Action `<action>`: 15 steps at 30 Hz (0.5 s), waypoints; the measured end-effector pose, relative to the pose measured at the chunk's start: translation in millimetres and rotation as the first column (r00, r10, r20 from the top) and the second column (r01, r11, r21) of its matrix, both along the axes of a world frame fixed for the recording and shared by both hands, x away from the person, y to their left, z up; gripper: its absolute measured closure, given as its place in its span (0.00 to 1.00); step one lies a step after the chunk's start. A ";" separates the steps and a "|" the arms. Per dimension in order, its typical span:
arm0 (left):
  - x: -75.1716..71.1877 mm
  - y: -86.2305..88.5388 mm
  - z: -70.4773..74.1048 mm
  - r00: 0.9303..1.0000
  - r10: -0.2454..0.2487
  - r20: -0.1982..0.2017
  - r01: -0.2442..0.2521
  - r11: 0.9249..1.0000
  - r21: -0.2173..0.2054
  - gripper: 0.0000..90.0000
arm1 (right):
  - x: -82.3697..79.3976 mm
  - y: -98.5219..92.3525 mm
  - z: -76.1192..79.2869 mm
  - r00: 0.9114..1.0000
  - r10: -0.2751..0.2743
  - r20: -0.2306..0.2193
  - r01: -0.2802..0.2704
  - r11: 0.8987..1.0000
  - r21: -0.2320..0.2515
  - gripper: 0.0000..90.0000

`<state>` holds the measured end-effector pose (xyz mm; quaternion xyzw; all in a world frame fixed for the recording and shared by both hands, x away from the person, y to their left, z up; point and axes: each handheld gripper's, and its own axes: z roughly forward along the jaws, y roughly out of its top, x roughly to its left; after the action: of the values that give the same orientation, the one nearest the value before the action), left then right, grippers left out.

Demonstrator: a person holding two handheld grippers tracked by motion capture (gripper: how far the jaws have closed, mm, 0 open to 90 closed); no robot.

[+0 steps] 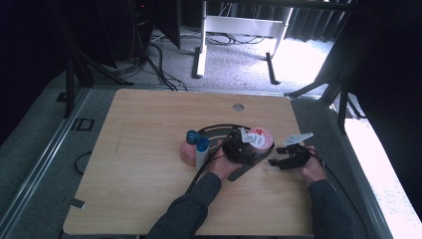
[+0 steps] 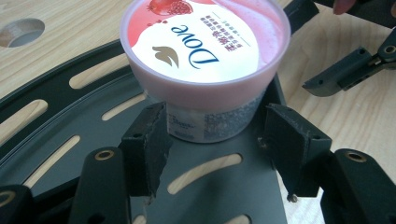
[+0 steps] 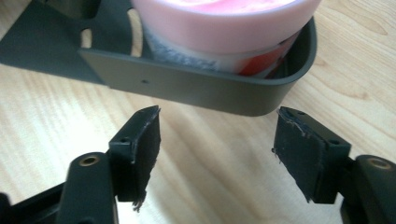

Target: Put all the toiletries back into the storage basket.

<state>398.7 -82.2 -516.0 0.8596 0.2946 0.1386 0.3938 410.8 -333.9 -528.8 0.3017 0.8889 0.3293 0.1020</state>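
- In the left gripper view, the left gripper point(image 2: 212, 128) stands with its jaws partly open on both sides of the lower body of the pink Dove tub point(image 2: 205, 56). The pads are very close to the label, but I cannot see that they press on it.
- The tub stands upright at the closed, rounded end of the dark slotted tray point(image 2: 70, 121), close to the tray's low wall.
- The right gripper point(image 3: 217, 149) is partly open and holds nothing; it rests near the table point(image 3: 196, 186), just outside the tray wall point(image 3: 196, 91).
- In my judgement the tub is light, stiff plastic with a smooth and a little slippery wall. The lid overhangs, so the narrower body under the lid rim is the good place to hold.
- Farther to the left, two blue-capped bottles point(image 1: 197, 144) stand beside the tray.
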 end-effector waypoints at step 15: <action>-18.1 4.6 14.6 1.000 -0.013 0.012 0.013 1.000 0.013 0.47 | -52.4 6.9 -8.3 0.995 -0.064 0.075 0.063 0.998 0.015 0.39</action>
<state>380.7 -77.6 -501.4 0.8631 0.2855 0.1431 0.3912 358.3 -327.0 -537.1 0.3176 0.8724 0.3427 0.1439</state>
